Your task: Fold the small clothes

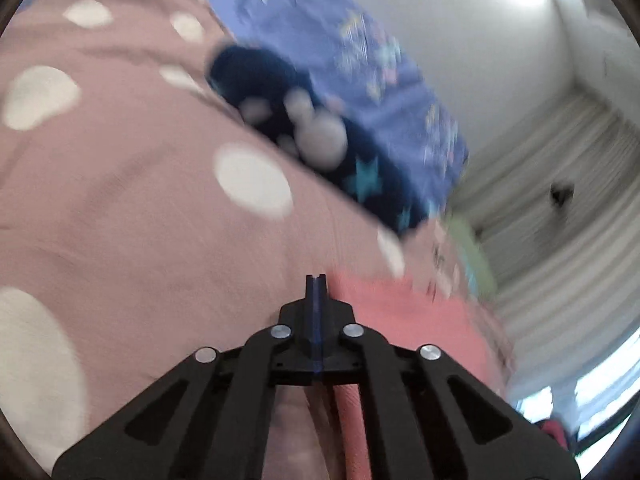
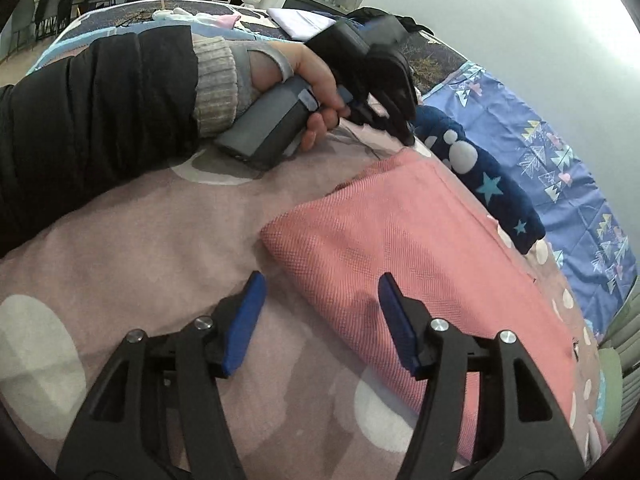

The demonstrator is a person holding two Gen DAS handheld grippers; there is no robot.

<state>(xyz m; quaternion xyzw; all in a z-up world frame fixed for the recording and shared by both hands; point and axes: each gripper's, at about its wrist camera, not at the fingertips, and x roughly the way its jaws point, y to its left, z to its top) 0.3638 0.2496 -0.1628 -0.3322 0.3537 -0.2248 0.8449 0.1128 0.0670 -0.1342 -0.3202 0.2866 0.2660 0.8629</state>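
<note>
The folded salmon-pink woven garment (image 2: 404, 248) lies on the pink white-dotted bedspread (image 2: 132, 256), so the released right gripper (image 2: 320, 320), straddling its near corner, should pinch only that edge, while the left gripper (image 1: 316, 280), clenched on nothing, steadies the far corner.

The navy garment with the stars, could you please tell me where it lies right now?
In the right wrist view the navy garment lies right of the folded pink cloth, along the edge of the dotted pink blanket, with the blue patterned sheet beyond it.
</note>
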